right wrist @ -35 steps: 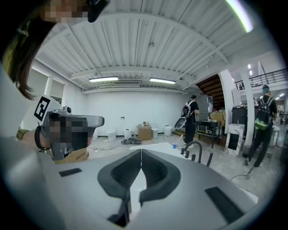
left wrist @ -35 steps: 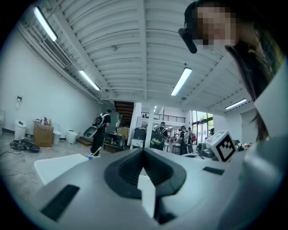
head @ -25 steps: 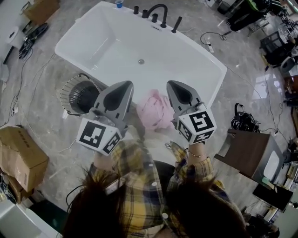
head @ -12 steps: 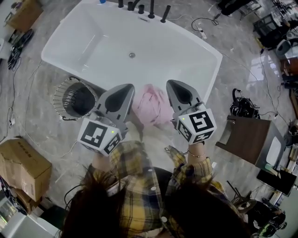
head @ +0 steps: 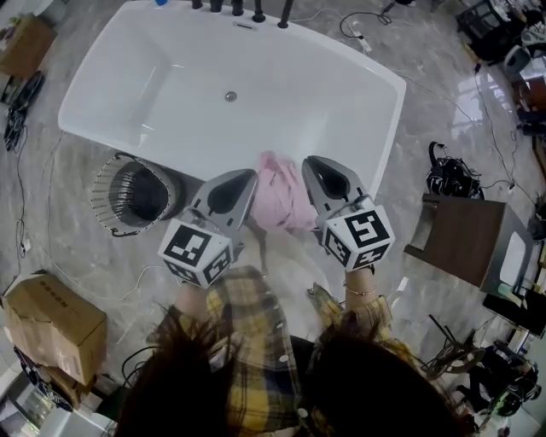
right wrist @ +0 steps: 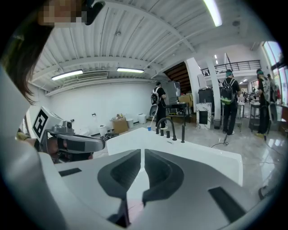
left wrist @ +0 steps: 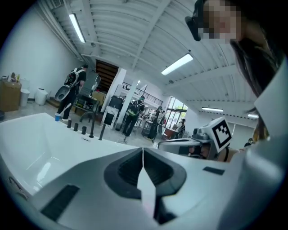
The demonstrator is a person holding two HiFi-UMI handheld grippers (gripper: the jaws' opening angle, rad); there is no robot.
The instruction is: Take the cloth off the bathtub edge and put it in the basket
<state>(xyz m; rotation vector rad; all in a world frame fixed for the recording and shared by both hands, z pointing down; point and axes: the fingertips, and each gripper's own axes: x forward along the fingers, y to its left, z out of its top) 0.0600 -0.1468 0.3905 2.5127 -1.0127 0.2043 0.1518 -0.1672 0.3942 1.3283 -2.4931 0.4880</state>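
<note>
The pink cloth (head: 280, 201) lies crumpled over the near edge of the white bathtub (head: 375, 128). My left gripper (head: 248, 176) hovers just left of the cloth, and my right gripper (head: 308, 162) hovers just right of it. Each is shut with nothing between its jaws. In the left gripper view the left gripper (left wrist: 143, 151) has its jaws meeting in a thin seam over the tub. The right gripper view shows the right gripper (right wrist: 141, 151) closed the same way. The round wire basket (head: 135, 194) stands on the floor left of the tub's near corner.
Black taps (head: 247, 10) line the tub's far rim. A cardboard box (head: 53, 324) sits on the floor at the lower left, a dark cabinet (head: 456, 239) at the right, and cables and a headset (head: 448, 175) beside it. People stand in the background (right wrist: 229, 103).
Both grippers have come down and forward, closer to the pink cloth on the tub edge. Their jaws stayed shut. The cloth and basket have not moved.
</note>
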